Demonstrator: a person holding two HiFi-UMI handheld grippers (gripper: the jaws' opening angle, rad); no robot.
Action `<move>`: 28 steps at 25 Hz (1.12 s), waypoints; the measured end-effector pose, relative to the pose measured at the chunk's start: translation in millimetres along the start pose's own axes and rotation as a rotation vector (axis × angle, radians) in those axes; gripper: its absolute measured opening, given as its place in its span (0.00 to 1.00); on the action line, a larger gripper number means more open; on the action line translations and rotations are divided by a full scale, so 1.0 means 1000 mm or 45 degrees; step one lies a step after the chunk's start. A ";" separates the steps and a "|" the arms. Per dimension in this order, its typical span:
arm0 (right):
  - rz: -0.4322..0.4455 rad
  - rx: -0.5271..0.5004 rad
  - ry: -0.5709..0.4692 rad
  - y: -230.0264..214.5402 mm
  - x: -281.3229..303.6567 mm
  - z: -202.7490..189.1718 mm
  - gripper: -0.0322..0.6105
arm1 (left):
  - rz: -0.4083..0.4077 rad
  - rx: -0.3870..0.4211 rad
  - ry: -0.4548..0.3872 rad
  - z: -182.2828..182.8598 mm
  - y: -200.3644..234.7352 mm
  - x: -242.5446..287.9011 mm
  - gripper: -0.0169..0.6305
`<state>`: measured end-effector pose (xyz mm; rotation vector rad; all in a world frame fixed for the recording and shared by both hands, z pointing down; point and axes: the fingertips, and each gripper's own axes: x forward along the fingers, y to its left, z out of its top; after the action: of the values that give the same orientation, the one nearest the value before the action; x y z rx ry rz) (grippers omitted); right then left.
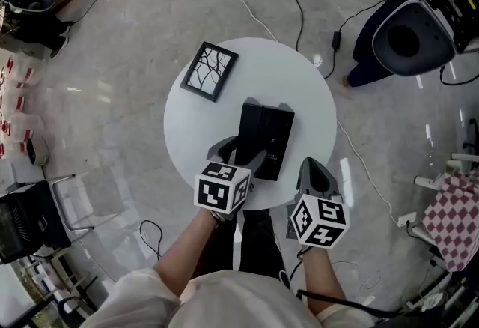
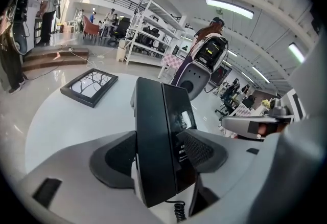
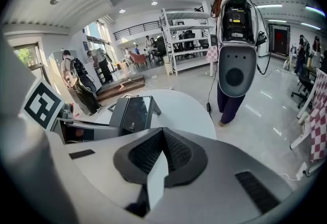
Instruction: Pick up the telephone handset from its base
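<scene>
At the middle of the round white table (image 1: 299,79) sits the black telephone handset (image 1: 251,132), resting along the left side of its base (image 1: 278,141) near the frame's centre. The left gripper (image 1: 241,153) reaches in from below with its jaws spread wide, the handset between the pads but not clamped. The right gripper (image 1: 314,173), at the table's lower right edge, has its jaws closed together on nothing. A picture frame (image 1: 209,70) lies on the table's upper left.
</scene>
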<state>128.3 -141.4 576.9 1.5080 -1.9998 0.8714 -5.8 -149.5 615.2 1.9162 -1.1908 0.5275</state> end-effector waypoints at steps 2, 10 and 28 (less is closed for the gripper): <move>-0.008 0.011 0.010 -0.003 0.000 -0.004 0.09 | -0.002 -0.008 0.001 0.000 0.001 0.002 0.48; -0.016 0.030 0.019 -0.008 0.004 -0.008 0.09 | 0.052 0.010 0.067 -0.004 0.005 0.005 0.45; -0.013 0.033 0.031 -0.003 0.006 -0.010 0.09 | -0.037 -0.090 0.019 0.002 -0.004 -0.015 0.31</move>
<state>129.4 -139.1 588.6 1.5131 -1.9691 0.9109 -9.1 -141.9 602.4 1.8635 -1.1557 0.4772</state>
